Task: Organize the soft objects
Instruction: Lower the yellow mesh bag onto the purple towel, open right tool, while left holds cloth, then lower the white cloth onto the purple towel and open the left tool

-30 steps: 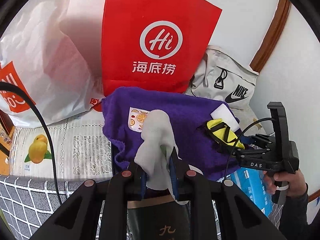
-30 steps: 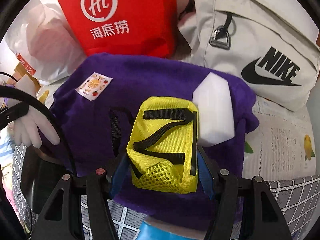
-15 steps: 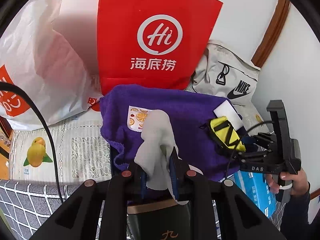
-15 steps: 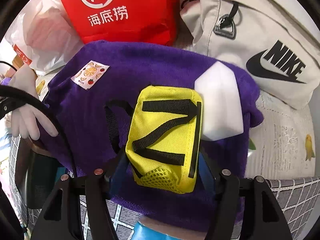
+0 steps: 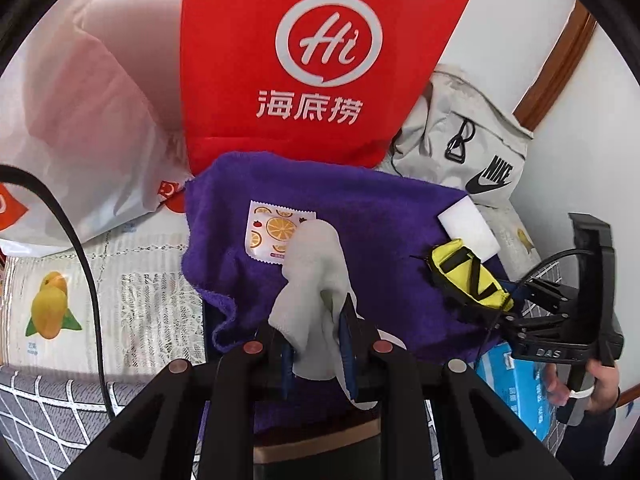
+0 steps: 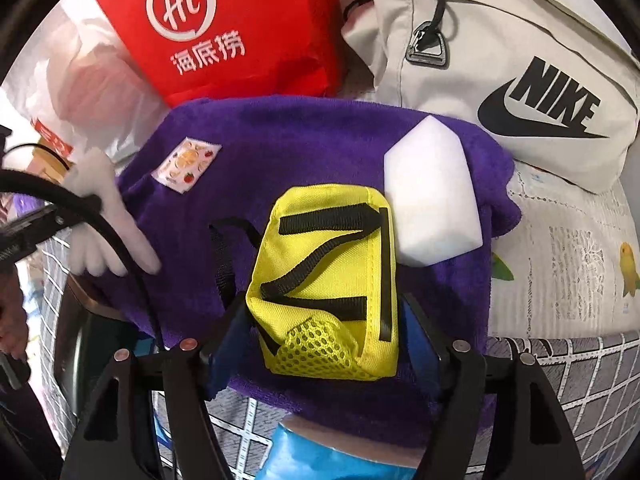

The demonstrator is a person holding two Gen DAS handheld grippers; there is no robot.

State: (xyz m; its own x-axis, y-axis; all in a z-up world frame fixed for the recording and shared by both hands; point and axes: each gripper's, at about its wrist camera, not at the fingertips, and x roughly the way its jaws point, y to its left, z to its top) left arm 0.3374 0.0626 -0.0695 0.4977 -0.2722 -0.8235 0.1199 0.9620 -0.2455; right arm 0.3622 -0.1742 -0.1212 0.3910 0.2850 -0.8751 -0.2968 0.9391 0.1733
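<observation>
My left gripper [image 5: 316,344] is clenched on a grey cloth [image 5: 314,280], which bunches up out of the narrow gap between the blue pads and droops down in front of them. The cloth hangs over the near edge of a purple towel [image 5: 360,224], just below a fruit-printed sachet [image 5: 272,236] that lies flat on the towel.

My right gripper [image 6: 326,336] straddles a yellow pouch [image 6: 332,280] with black straps and a mesh end. Its jaws are opening: the pouch sits between the blue pads, a gap shows at its right side, and on the left I cannot tell whether the pad is clear of the fabric. The pouch rests on the towel with its right top corner against a white sponge [image 6: 432,200], which also lies on the towel.

Behind the towel stands a red bag [image 5: 320,60]; a white plastic bag [image 5: 88,120] slumps to its left and a beige Nike bag [image 6: 500,60] lies to its right. Under the towel's near edge a blue box [image 5: 524,392] pokes out. Around it all is a mango-print cloth [image 5: 80,300].
</observation>
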